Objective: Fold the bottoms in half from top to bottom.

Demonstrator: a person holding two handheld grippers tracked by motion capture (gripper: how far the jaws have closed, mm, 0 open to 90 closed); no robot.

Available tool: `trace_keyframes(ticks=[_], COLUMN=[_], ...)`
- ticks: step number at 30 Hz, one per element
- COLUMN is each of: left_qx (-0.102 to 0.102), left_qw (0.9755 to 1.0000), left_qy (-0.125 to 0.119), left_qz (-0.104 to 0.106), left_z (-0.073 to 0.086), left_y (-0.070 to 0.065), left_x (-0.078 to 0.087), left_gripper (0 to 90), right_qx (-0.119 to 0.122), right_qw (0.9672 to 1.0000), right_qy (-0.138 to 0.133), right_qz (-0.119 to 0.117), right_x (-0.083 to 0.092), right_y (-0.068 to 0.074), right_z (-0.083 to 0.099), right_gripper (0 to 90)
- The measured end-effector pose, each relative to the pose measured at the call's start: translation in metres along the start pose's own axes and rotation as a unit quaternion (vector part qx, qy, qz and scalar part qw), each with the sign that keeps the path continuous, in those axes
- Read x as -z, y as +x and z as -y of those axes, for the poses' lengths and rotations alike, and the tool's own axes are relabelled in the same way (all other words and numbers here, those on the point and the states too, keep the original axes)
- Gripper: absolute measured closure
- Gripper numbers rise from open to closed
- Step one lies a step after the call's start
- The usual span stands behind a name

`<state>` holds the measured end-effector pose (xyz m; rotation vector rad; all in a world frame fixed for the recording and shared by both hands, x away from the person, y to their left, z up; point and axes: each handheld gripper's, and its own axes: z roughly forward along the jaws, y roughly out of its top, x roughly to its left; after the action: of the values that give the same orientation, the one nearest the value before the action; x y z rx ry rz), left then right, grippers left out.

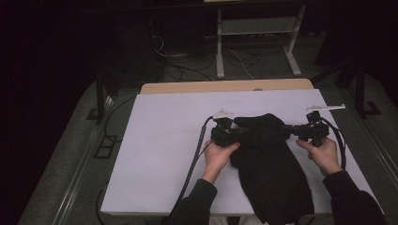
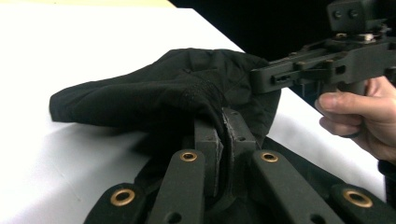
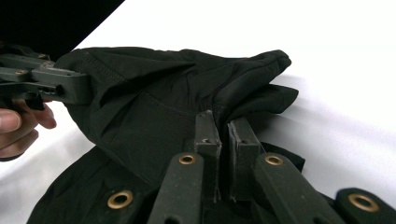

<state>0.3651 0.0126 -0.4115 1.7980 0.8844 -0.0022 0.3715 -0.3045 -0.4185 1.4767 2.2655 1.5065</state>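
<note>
white sheeting covered the table (image 1: 159,154), with a dark floor and cables (image 1: 187,65) beyond. we saw the black garment (image 1: 270,159) lying right of centre, its far edge lifted. left gripper (image 1: 224,133) and right gripper (image 1: 300,129), aimed inward at each other, were both clamped tight on that edge

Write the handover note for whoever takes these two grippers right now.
Left gripper: shut on the black garment, pinching its left edge.
Right gripper: shut on the same garment at its right edge.
Garment: on the white table, its near part hanging over the front edge; the far end is lifted and bunched between the grippers.
Done: both sides gripped, top raised.
Left: probably fold or spread it flat, then release; keep both grips even.
</note>
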Motion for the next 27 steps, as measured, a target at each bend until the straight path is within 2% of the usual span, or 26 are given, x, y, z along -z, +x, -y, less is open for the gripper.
trace_keyframes(ticks=[4, 8, 11, 16, 27], left_qx=[-0.002, 0.005, 0.008, 0.003, -0.008], left_qw=[0.9999, 0.9997, 0.9992, 0.9987, 0.9983], left_qy=[0.003, -0.002, -0.018, -0.019, 0.012], left_qz=[0.010, 0.024, 0.036, 0.048, 0.057], left_z=[0.007, 0.012, 0.018, 0.027, 0.049], left_y=[-0.003, -0.007, -0.012, -0.021, -0.033], left_x=[0.006, 0.012, 0.016, 0.018, 0.016], left_gripper=[84.6, 84.6, 84.7, 84.7, 84.6], right_qx=[-0.002, -0.003, -0.001, -0.004, -0.003], right_qw=[1.0000, 0.9999, 0.9999, 0.9998, 0.9990], right_qy=[0.001, 0.003, 0.008, 0.013, 0.043], right_qz=[-0.004, -0.010, -0.012, -0.014, -0.008], right_x=[0.004, 0.009, 0.013, 0.018, 0.014], right_y=[0.002, 0.005, 0.008, 0.009, 0.007], right_z=[0.004, 0.010, 0.014, 0.021, 0.032], right_gripper=[83.1, 83.1, 83.1, 83.1, 82.9])
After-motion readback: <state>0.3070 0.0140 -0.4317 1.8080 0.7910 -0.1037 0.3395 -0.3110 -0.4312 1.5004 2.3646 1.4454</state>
